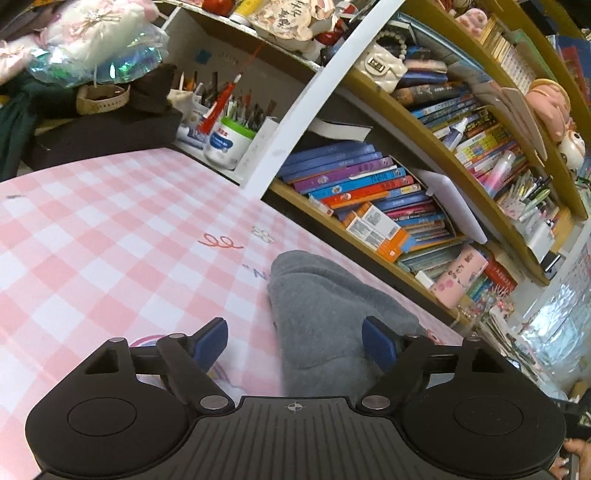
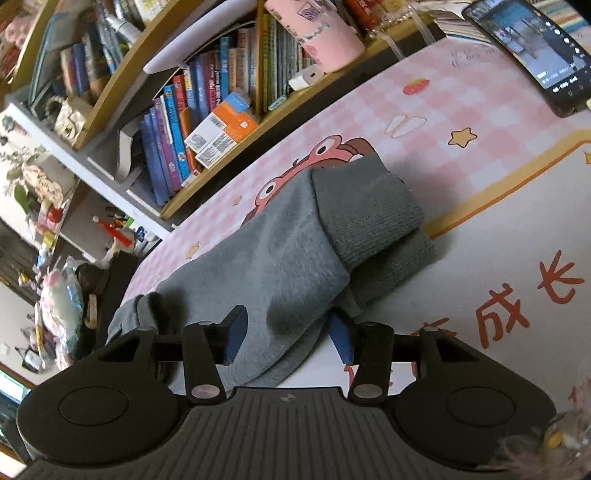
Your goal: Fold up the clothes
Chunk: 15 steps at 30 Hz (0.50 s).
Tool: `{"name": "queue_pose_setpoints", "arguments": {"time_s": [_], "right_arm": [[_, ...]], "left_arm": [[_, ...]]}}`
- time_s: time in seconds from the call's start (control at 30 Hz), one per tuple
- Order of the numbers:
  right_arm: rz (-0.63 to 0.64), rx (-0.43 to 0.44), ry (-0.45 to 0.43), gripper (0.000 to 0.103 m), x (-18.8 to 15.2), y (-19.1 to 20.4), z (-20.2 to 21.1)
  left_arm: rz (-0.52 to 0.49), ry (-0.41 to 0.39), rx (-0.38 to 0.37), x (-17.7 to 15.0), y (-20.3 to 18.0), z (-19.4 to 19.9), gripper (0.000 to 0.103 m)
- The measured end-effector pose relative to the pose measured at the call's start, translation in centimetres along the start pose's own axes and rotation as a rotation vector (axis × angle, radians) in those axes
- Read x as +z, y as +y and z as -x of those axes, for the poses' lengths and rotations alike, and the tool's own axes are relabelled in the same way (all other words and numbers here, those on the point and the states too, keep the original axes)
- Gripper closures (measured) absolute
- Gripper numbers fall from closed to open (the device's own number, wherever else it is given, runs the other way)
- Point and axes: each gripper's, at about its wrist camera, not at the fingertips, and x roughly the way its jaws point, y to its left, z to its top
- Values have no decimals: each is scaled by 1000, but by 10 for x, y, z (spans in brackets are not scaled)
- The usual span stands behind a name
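Observation:
A grey knit garment (image 2: 295, 243) lies folded on the pink checked table mat (image 1: 110, 236), its ribbed cuffs (image 2: 373, 221) stacked at the far end. My right gripper (image 2: 288, 336) stands low over the near edge of the garment. Its blue pads (image 2: 236, 332) are apart with grey cloth lying loosely between them. In the left wrist view one end of the same garment (image 1: 325, 314) reaches in from the right. My left gripper (image 1: 295, 343) is wide open above it. Its right fingertip sits over the cloth and its left one over bare mat.
A bookshelf (image 1: 406, 206) packed with books runs along the table's far edge. A pen pot (image 1: 229, 140) and a dark box (image 1: 103, 136) stand at the back left. A phone (image 2: 535, 48) lies on the mat beyond the garment. A pink box (image 2: 314, 33) stands by the shelf.

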Motion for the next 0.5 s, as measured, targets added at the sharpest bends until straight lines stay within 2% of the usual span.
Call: {"name": "queue_pose_setpoints", "arguments": {"time_s": [0.1,0.27,0.37,0.5], "right_arm": [[-65,-12,-25,55,3,-2,-4],[-148,-26,-54,54,3,-5,-3],[-149,-56,-71,53,3,-7,5],[-106,-127,-105,44,1,-5,11]], "left_arm": [[4,-3,-10,-2,1,-1,21],[-44,-6,-14,-4,-5,-2,21],[-50,-1,-17,-5,-5,-2,21],[-60,12,-1,-8,-7,-3,21]]}}
